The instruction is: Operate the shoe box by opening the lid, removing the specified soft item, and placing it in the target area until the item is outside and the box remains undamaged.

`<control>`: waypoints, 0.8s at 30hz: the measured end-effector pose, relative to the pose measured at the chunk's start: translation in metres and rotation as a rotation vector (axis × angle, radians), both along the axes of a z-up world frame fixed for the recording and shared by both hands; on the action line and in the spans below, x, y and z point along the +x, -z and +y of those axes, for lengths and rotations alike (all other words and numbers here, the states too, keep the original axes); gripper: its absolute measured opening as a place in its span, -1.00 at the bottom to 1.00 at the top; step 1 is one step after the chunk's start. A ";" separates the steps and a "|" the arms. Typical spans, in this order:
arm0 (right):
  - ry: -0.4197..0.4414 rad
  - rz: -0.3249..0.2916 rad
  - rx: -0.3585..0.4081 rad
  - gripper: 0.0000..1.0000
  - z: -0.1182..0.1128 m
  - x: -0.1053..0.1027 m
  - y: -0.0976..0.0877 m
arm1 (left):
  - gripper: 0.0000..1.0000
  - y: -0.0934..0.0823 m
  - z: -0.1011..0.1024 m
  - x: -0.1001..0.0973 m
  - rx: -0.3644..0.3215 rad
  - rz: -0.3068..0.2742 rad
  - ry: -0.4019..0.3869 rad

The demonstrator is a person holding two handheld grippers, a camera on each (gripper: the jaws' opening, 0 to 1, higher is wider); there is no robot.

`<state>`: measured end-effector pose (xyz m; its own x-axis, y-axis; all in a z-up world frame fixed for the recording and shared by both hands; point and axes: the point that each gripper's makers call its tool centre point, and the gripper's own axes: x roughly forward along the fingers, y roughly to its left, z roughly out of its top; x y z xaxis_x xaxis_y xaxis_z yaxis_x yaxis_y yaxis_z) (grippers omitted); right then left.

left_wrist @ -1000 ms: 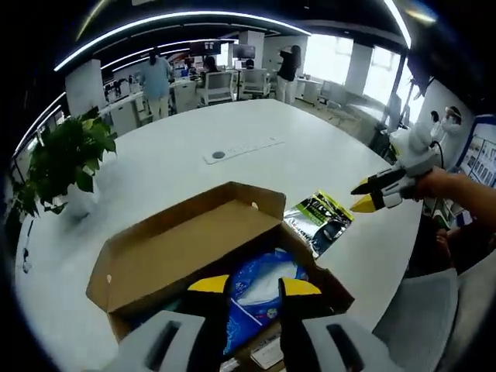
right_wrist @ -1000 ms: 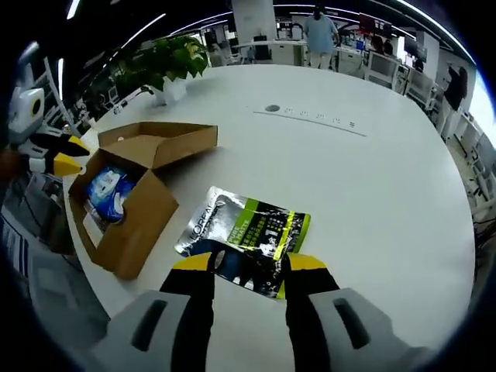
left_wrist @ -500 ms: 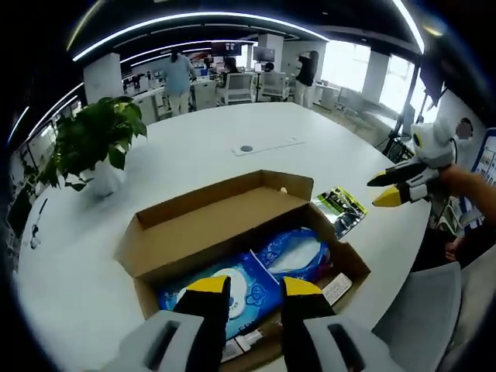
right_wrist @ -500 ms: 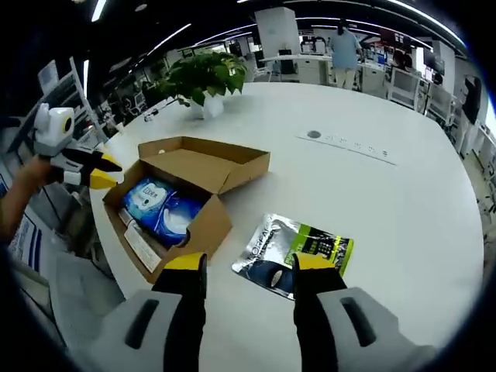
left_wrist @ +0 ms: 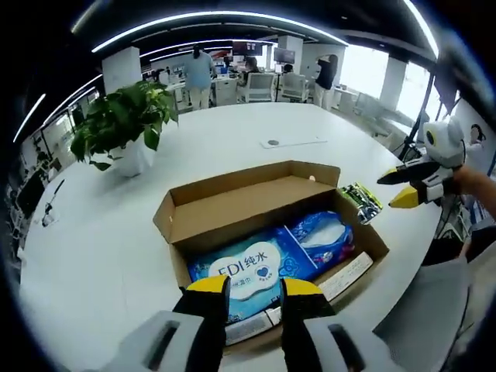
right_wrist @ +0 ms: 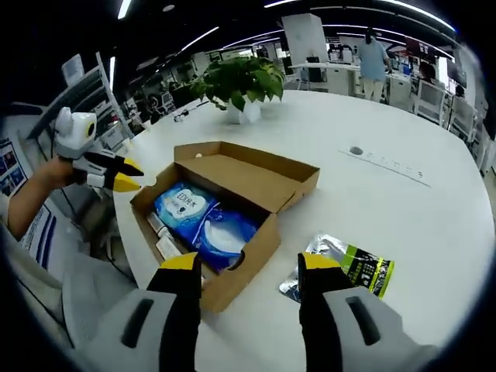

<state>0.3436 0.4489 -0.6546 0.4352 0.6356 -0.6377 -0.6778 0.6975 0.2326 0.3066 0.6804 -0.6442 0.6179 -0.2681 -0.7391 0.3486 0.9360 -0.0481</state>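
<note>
- Open brown cardboard shoe box (left_wrist: 263,225) is seen at the white round desk (left_wrist: 116,232) near edge, blue soft tissue packs (right_wrist: 203,221) inside.
- Left gripper (left_wrist: 253,288) and right gripper (right_wrist: 249,265) are held apart, empty.
- Risk: a thin cardboard wall could be torn if snagged by a jaw.

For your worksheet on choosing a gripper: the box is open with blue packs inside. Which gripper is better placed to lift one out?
Probably left. The left gripper is open right above the blue pack in the box; the right gripper points at the box's outer wall.

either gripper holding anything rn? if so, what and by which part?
Nothing held. Left gripper and right gripper are both open and empty, above the open shoe box. The blue soft packs still lie inside it.
</note>
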 end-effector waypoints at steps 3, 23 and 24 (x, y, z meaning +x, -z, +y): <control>-0.025 -0.004 0.011 -0.05 0.013 -0.001 -0.001 | -0.48 0.001 0.009 -0.003 0.007 -0.003 -0.016; -0.181 -0.016 -0.013 -0.10 0.075 -0.002 0.020 | -0.55 0.042 0.064 -0.025 0.036 0.042 -0.155; -0.186 -0.016 -0.014 -0.10 0.077 -0.001 0.021 | -0.56 0.045 0.065 -0.026 0.036 0.047 -0.159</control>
<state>0.3422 0.5263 -0.6755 0.3214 0.6969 -0.6412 -0.7989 0.5631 0.2116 0.2810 0.7450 -0.6889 0.6152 -0.1427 -0.7754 0.1946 0.9805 -0.0260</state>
